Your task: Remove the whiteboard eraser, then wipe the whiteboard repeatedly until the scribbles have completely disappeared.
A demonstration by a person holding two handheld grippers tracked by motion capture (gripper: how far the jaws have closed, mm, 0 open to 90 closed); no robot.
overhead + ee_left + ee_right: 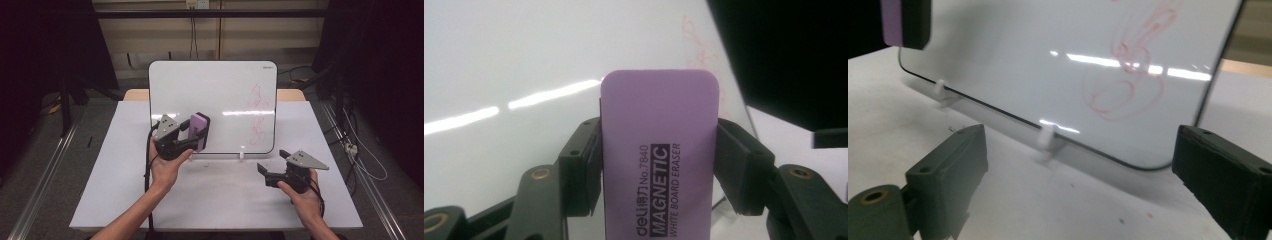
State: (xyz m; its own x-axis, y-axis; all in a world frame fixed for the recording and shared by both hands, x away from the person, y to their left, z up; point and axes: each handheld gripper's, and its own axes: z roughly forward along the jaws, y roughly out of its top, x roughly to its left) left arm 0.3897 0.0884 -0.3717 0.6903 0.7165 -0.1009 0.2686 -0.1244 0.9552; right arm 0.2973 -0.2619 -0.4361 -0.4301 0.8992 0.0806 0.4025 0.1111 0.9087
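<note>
— What's on the eraser (pixel 659 160)?
— "deli No.7840 MAGNETIC WHITE BOARD ERASER". My left tongs (pixel 187 134) clamp it upright before the whiteboard (pixel 220 90), hand raised.
— The right tongs (pixel 272 167)?
— Spread wide, nothing between them, low over the tabletop (pixel 120 180).

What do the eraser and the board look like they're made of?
The purple eraser, clamped in the left tongs: smooth matt shell, likely plastic, printed "MAGNETIC WHITE BOARD ERASER". The whiteboard: glossy white coated panel with a thin dark edge. It mirrors the ceiling lights; its core can't be told.
</note>
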